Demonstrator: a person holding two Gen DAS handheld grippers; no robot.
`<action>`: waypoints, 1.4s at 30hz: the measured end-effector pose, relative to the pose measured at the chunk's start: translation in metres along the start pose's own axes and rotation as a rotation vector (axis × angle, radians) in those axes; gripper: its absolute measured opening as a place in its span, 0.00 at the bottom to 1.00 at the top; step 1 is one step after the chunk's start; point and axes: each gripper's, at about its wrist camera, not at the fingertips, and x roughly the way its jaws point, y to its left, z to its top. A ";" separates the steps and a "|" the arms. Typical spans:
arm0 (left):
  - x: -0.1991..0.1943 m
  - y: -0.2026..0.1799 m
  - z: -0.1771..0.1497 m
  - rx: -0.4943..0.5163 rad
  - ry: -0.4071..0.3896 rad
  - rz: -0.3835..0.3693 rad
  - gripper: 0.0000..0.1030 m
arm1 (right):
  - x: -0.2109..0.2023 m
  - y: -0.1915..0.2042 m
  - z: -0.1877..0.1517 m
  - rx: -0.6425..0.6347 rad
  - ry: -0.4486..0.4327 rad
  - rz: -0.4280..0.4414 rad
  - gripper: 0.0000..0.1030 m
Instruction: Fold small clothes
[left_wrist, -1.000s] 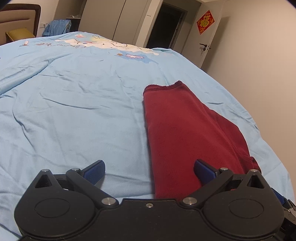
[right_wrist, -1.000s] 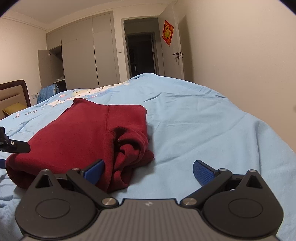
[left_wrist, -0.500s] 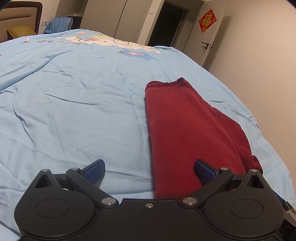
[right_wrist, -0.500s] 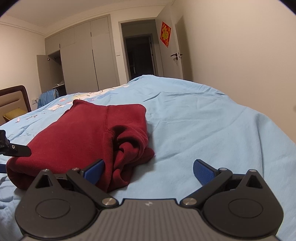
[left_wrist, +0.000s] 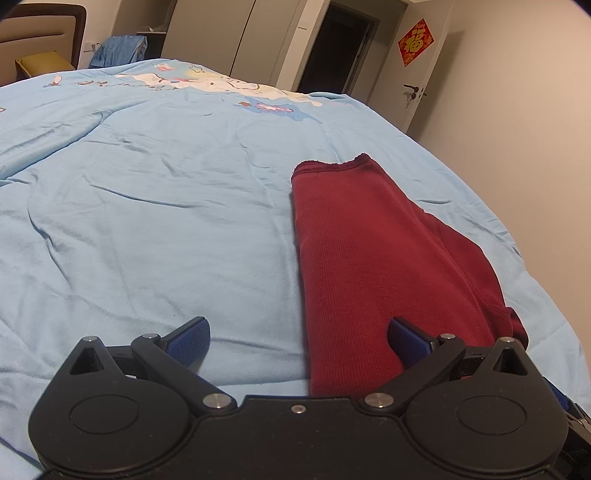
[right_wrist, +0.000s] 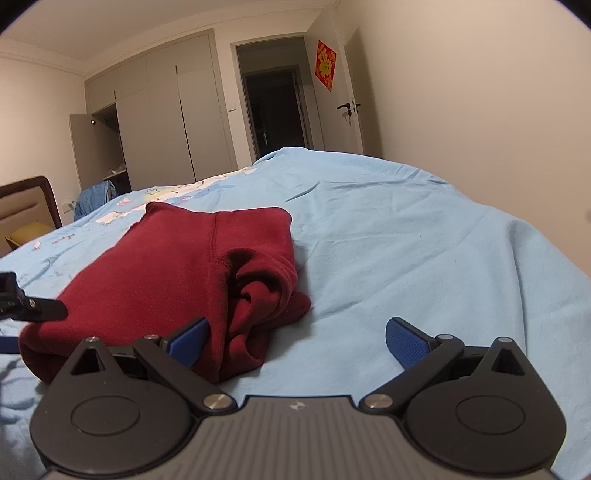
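Note:
A dark red garment (left_wrist: 373, 254) lies folded into a long strip on the light blue bedspread (left_wrist: 155, 206). In the right wrist view the same red garment (right_wrist: 177, 266) shows bunched layers at its near right end. My left gripper (left_wrist: 299, 341) hovers open at the garment's near end, its right pad above the cloth and its left pad above the sheet. My right gripper (right_wrist: 295, 341) is open too, its left pad beside the bunched folds and its right pad over bare sheet. Neither holds anything. Part of the left gripper (right_wrist: 29, 306) shows at the left edge of the right wrist view.
A wall (left_wrist: 524, 122) runs close along the bed's right side, with a door and a red decoration (left_wrist: 415, 41). Wardrobes (right_wrist: 162, 122) and a dark doorway (right_wrist: 275, 110) stand beyond the bed. A headboard (left_wrist: 44, 33) and blue cloth (left_wrist: 118, 50) are far left.
Both cameras have tilted up slightly, so more of the far room shows. The garment lies as before and both grippers stay open.

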 end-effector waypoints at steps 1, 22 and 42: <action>0.000 0.000 0.000 -0.001 0.000 0.001 0.99 | -0.001 -0.001 0.000 0.014 0.001 0.010 1.00; 0.002 0.000 -0.005 0.013 -0.004 0.005 1.00 | 0.126 -0.033 0.086 0.174 0.154 0.391 1.00; 0.002 -0.006 -0.008 0.039 -0.014 0.023 1.00 | 0.144 -0.040 0.071 0.171 0.127 0.498 1.00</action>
